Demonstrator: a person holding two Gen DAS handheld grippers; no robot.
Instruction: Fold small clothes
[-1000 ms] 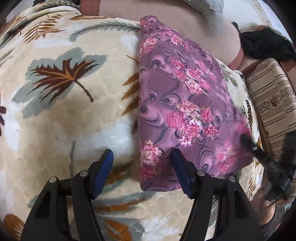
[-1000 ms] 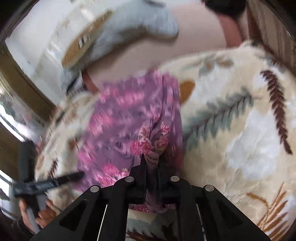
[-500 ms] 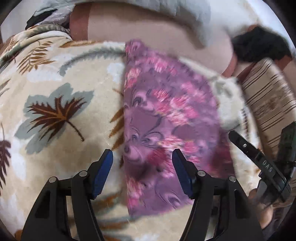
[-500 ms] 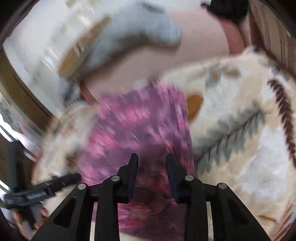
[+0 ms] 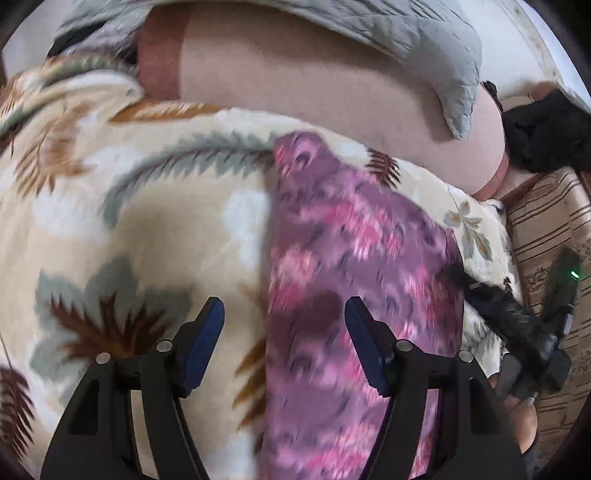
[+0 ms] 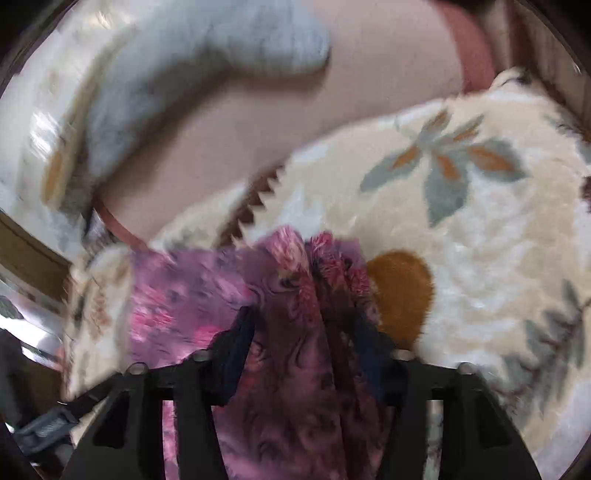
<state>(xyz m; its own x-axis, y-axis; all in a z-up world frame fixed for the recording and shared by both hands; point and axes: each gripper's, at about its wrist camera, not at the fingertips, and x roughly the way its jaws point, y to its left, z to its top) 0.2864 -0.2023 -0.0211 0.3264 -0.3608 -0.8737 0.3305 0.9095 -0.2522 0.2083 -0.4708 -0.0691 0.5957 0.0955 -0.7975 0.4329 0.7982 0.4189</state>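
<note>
**Purple floral cloth on leaf blanket, both grippers spread**

My left gripper (image 5: pixel 284 332) is spread wide, blue pads (image 5: pixel 207 332) well apart, nothing between them that it grips. It hangs over the left edge of the purple floral cloth (image 5: pixel 354 258), which lies as a long folded strip on the cream leaf-print blanket (image 5: pixel 147 221). Left pad over blanket, right pad over cloth.

Left wrist view only: my right gripper (image 5: pixel 517 325) seen from outside at the cloth's right edge, a green light on it, my right hand (image 5: pixel 526 424) partly cut off below. Also a grey quilted pillow (image 5: pixel 406 33) on a pinkish bolster (image 5: pixel 314 85), black fabric (image 5: pixel 546 136) far right, striped upholstery (image 5: pixel 546 229).

Right wrist view only: the cloth's near end bunched up into a raised ridge (image 6: pixel 310 280) that sits in the gap of my right gripper (image 6: pixel 306 332). Its pads stand apart, either side of the ridge; whether they touch the fabric I cannot tell, motion blur is heavy. The left gripper (image 6: pixel 44 424) is a dark blur at lower left.

Cloth blurred in both views, print detail smeared. Its near end is cut off by the frame bottom and the gripper bodies.
</note>
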